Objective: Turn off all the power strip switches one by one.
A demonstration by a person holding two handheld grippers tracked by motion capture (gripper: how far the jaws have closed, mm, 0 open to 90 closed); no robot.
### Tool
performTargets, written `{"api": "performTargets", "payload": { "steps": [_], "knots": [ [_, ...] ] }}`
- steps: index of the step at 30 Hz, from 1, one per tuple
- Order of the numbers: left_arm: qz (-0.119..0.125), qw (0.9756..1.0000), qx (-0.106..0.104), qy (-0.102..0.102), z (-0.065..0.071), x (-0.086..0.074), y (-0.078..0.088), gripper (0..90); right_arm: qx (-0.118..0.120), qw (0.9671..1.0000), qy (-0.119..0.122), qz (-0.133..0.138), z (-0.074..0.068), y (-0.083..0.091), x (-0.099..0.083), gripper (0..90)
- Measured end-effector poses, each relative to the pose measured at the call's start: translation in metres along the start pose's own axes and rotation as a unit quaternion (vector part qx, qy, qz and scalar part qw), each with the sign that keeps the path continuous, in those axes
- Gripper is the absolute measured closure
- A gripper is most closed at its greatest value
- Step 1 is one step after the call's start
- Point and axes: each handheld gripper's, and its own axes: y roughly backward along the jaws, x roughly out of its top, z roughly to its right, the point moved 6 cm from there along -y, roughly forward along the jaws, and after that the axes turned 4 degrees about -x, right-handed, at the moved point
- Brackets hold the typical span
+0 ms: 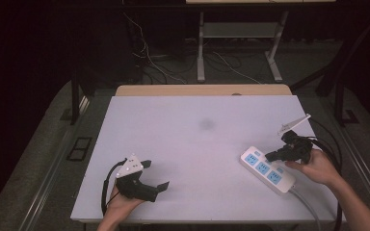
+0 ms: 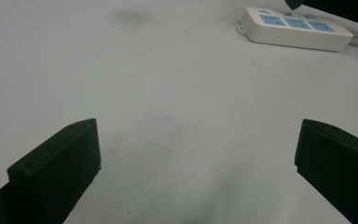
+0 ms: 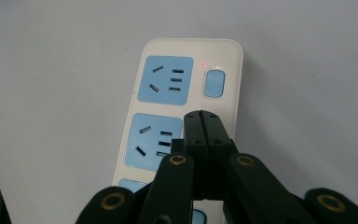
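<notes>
— Right hand-held gripper (image 3: 204,116)?
— Jaws pressed together, gripping nothing, poised over the power strip (image 3: 186,107) near its button (image 3: 214,83) — maybe touching, hard to tell.
— Strip's place?
— Table's (image 1: 192,139) right near side.
— Left hand-held gripper (image 1: 155,174)?
— Gaping wide, empty.

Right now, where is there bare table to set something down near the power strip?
The broad white stretch between the left gripper and the power strip is bare, as is the table behind them up to its far edge. It is crowded at the right, where the shut right gripper hovers over the strip.
</notes>
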Motion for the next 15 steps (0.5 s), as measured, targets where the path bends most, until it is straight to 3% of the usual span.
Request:
{"api": "performTargets", "payload": {
  "steps": [15],
  "knots": [
    [-0.003,1.0000,0.001,-0.001,0.0007,-0.0002,-0.0012,0.0,-0.006,1.0000,-0.004,0.005,0.0013,-0.0061,-0.0058,90.0]
  ]
}}
